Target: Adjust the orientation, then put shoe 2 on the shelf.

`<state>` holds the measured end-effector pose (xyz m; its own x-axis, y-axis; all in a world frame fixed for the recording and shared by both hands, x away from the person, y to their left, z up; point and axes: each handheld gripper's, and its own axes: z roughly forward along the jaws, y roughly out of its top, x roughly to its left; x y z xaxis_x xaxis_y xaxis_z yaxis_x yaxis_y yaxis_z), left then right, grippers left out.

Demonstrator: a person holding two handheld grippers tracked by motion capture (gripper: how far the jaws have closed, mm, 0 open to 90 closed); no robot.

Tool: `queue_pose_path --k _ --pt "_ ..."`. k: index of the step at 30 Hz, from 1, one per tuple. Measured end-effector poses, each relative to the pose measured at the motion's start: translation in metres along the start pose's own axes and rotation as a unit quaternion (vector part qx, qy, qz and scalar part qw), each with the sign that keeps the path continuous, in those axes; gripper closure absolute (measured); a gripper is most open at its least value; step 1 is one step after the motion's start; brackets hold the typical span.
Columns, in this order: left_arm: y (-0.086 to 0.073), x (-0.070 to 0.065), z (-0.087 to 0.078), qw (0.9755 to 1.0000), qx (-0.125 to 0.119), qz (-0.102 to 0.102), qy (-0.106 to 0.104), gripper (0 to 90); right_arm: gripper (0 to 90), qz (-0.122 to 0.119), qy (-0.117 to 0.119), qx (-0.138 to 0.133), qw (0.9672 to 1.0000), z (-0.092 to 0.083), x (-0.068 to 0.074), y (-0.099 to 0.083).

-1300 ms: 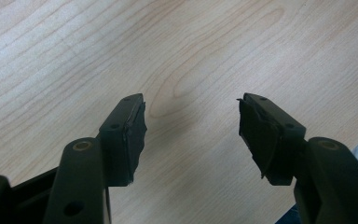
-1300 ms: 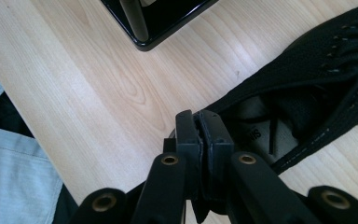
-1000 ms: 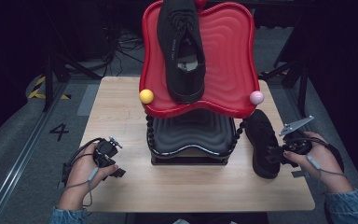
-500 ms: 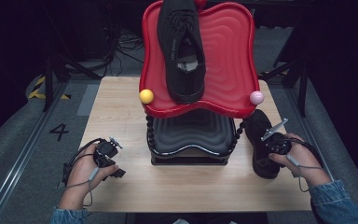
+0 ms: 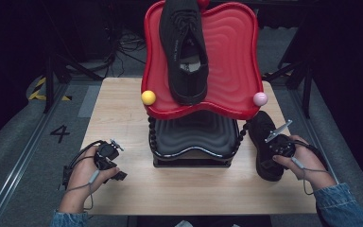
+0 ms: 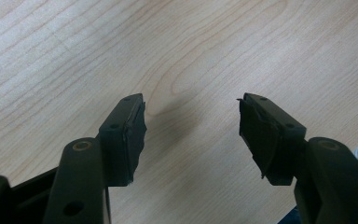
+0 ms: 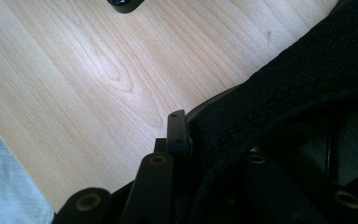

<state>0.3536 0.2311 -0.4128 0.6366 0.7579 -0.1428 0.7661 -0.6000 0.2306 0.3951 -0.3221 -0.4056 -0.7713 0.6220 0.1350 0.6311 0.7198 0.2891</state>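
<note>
Right tongs [image 5: 267, 147] pinching collar of black shoe [image 5: 263, 142] on worktop [image 5: 123, 118], left tongs [image 6: 191, 135] spread over bare wood.

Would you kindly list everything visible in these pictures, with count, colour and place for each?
Light wooden table: one, pale wood, centre of the high view.
Red wavy-edged tray: one, red, upper tier of the stand, tilted toward the camera.
Black ribbed tray: one, black, lower tier beneath the red one.
Black fabric shoe on the red tray: one, black, lying on the upper tier.
Black fabric shoe on the table: one, black, right of the stand.
Yellow ball: one, at the red tray's left corner.
Pink ball: one, at its right corner.
Left gripper: black, open over bare table.
Right gripper: black, jaws astride the table shoe's collar.
</note>
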Motion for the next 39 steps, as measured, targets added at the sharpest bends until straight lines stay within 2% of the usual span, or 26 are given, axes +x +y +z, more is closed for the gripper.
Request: queue_pose_path --k 5,6,10,15,20,25,27,31,33,35,37,39 --pt "0.000 0.000 0.000 1.0000 0.002 0.001 0.000 41.2 68.6 -0.031 -0.026 -0.007 0.9991 0.000 0.004 -0.002" --pt "0.000 -0.001 0.000 1.0000 0.002 0.001 -0.001 41.1 70.9 -0.037 -0.029 -0.010 0.9988 0.000 0.004 -0.002" --pt "-0.001 -0.001 0.000 1.0000 0.000 0.002 -0.002 41.1 73.9 -0.036 -0.026 -0.013 0.9989 0.000 0.006 -0.003" --pt "-0.002 0.000 0.000 1.0000 0.000 -0.001 -0.002 41.0 82.7 -0.014 -0.027 -0.010 0.9995 -0.004 0.005 -0.002" --pt "-0.004 0.001 0.000 1.0000 -0.001 -0.003 -0.002 41.2 84.4 -0.005 -0.020 -0.013 0.9997 -0.009 0.002 -0.001" --pt "-0.004 -0.001 -0.001 1.0000 -0.002 -0.001 -0.004 41.7 84.4 -0.007 -0.012 -0.012 0.9998 -0.020 0.003 0.002" --pt "-0.004 -0.001 -0.001 1.0000 -0.003 -0.001 -0.003 41.7 84.4 -0.009 -0.014 -0.010 0.9998 -0.032 0.007 0.005" --pt "-0.005 0.000 -0.002 1.0000 -0.003 -0.001 -0.004 41.7 84.4 -0.011 -0.015 -0.012 0.9997 -0.043 0.011 0.008" --pt "-0.005 0.000 -0.002 1.0000 -0.004 -0.002 -0.004 41.6 84.4 -0.011 -0.009 -0.019 0.9997 -0.057 0.015 0.012" --pt "-0.005 0.000 -0.003 1.0000 -0.005 0.000 -0.006 41.6 84.3 -0.011 -0.008 -0.020 0.9997 -0.061 0.016 0.013" --pt "-0.006 0.000 -0.006 0.9999 -0.006 -0.008 -0.002 41.5 84.3 -0.018 -0.018 -0.019 0.9995 -0.072 0.020 0.017" --pt "-0.006 0.001 -0.006 0.9999 -0.009 -0.006 0.001 41.4 84.3 -0.020 -0.019 -0.019 0.9994 -0.076 0.020 0.018"
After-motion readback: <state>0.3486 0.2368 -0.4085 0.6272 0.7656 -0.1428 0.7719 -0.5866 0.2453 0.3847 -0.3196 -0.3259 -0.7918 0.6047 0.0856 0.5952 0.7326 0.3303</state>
